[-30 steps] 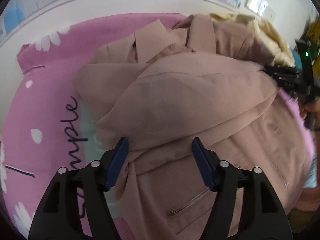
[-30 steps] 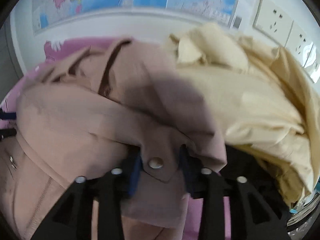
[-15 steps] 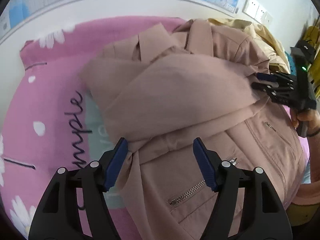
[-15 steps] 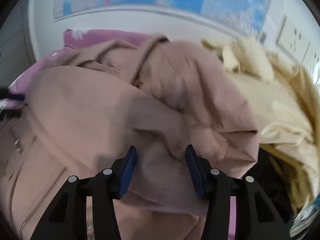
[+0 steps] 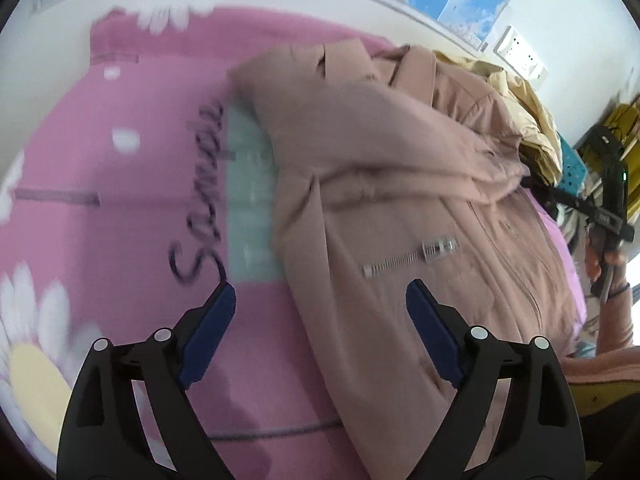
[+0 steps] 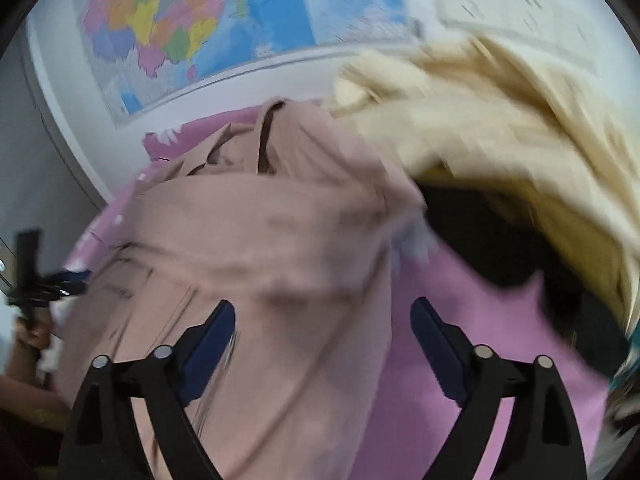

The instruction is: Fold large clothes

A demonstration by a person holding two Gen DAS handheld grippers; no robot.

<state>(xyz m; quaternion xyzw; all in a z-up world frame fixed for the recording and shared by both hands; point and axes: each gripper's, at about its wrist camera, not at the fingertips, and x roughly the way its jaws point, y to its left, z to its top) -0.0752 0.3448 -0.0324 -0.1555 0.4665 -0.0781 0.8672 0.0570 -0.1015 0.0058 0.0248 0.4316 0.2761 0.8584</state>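
Observation:
A dusty-pink zip jacket [image 5: 400,184] lies on a pink flowered blanket [image 5: 120,184], with a sleeve folded across its chest. My left gripper [image 5: 320,312] is open and empty, above the jacket's left edge. My right gripper [image 6: 322,332] is open and empty above the jacket [image 6: 260,264] at its right side. The right gripper also shows in the left wrist view [image 5: 560,200], beside the sleeve end. The left gripper shows in the right wrist view [image 6: 60,284] at the far left.
A heap of cream clothes [image 6: 500,132] over something black [image 6: 480,240] lies to the right of the jacket. A white wall with a map [image 6: 192,28] and sockets [image 6: 500,0] stands behind the bed. A teal patch [image 5: 248,200] is printed on the blanket.
My right gripper has let go of the sleeve cuff, opened and drawn back. My left gripper has pulled back and left, off the jacket. The sleeve now rests across the jacket.

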